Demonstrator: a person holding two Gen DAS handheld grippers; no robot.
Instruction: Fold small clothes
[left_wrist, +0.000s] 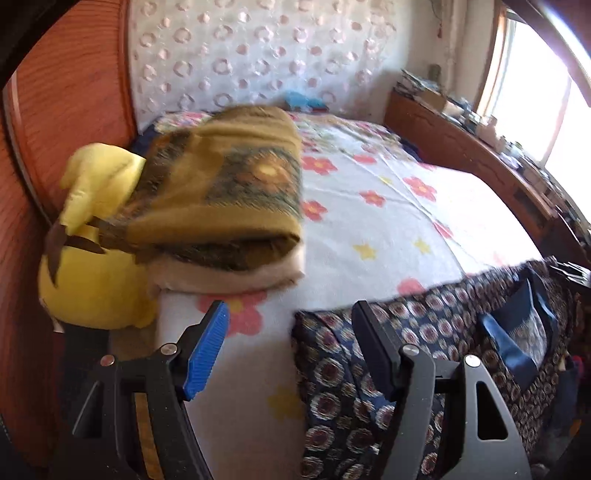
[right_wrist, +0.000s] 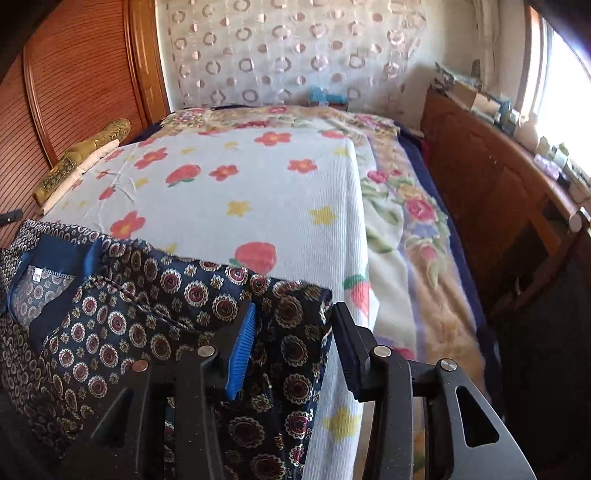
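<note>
A dark navy garment with a round medallion print (left_wrist: 436, 332) lies at the near edge of the bed, its blue collar (left_wrist: 517, 332) to the right. In the right wrist view the same garment (right_wrist: 147, 317) lies at lower left, its collar (right_wrist: 55, 266) at far left. My left gripper (left_wrist: 291, 332) is open over the garment's left edge, with its right finger over the cloth. My right gripper (right_wrist: 295, 332) is open over the garment's right edge, with its blue-padded left finger (right_wrist: 242, 354) over the cloth. Neither holds anything.
A white flowered bed cover (left_wrist: 369, 221) spreads across the bed. A folded olive and cream blanket (left_wrist: 221, 192) and a yellow plush toy (left_wrist: 92, 258) sit at the left. A wooden headboard (right_wrist: 85, 92) stands on the left and a cluttered wooden cabinet (right_wrist: 498, 184) on the right.
</note>
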